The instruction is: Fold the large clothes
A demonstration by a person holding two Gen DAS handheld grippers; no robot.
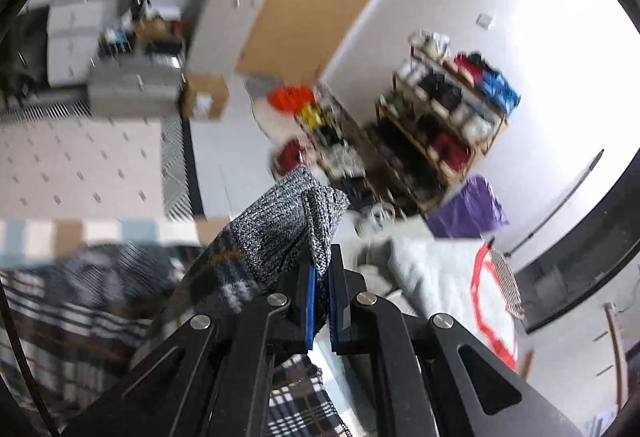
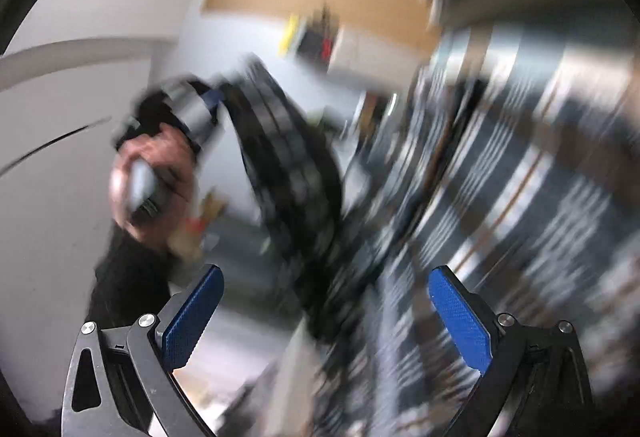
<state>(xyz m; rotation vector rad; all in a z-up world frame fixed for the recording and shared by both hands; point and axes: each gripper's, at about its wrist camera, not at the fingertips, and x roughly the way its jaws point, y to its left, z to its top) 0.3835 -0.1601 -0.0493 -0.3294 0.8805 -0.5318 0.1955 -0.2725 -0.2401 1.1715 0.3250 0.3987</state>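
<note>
My left gripper [image 1: 320, 269] is shut on the grey knit cuff [image 1: 288, 221] of a large plaid garment [image 1: 80, 301], which hangs down and to the left below it. In the right wrist view the same black, white and brown plaid garment [image 2: 500, 177] fills the right half, badly blurred. My right gripper [image 2: 324, 289] is open and empty, its blue pads [image 2: 192, 313] wide apart with the cloth beyond them. The person's hand [image 2: 152, 177] holding the left gripper shows at the left, with cloth draping from it.
A striped surface edge [image 1: 100, 233] and a patterned floor mat [image 1: 80, 161] lie to the left. Wooden shelves of folded clothes [image 1: 440, 117], a purple bag [image 1: 468, 213], white drawers [image 1: 80, 33] and a light grey garment with a red line [image 1: 448, 277] are around.
</note>
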